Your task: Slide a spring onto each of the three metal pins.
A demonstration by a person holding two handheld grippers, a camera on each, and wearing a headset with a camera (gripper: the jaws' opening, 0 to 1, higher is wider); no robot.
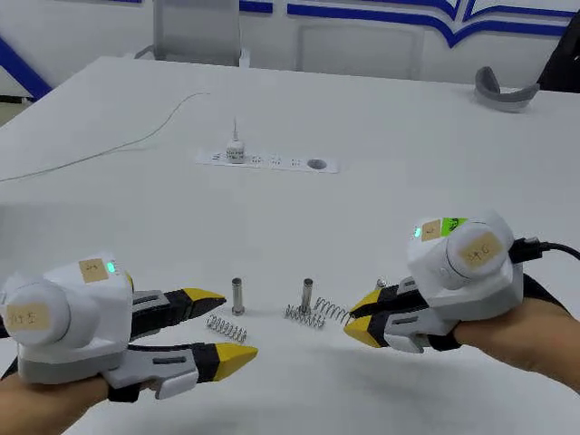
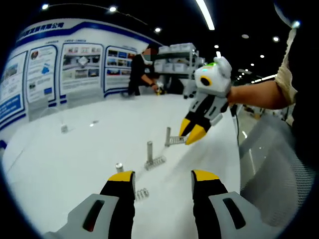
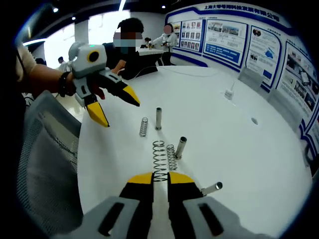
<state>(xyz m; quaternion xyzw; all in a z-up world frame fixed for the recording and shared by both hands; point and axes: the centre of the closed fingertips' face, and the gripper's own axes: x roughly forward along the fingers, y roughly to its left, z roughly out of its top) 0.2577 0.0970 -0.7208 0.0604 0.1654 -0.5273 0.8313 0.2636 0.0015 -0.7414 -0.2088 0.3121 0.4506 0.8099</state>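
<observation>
Right gripper view, right gripper (image 3: 160,180): jaws narrow, closed on the near end of a spring (image 3: 159,158) lying flat on the worktop (image 3: 239,149).
Beside it: second spring (image 3: 171,156), touching or nearly touching the middle pin (image 3: 180,147).
Further out: near pin (image 3: 212,188) off to one side; far pin (image 3: 158,118) upright, third spring (image 3: 144,126) just beside it; no spring yet on any pin.
Head view, left gripper (image 1: 237,324): jaws wide, holding nothing, third spring on the worktop between the tips.
Risk one: end-only grip, likely to let the spring droop or swing and miss the pin tip.
Risk two: possible snag on the second spring, dragging it along or knocking the middle pin over.
</observation>
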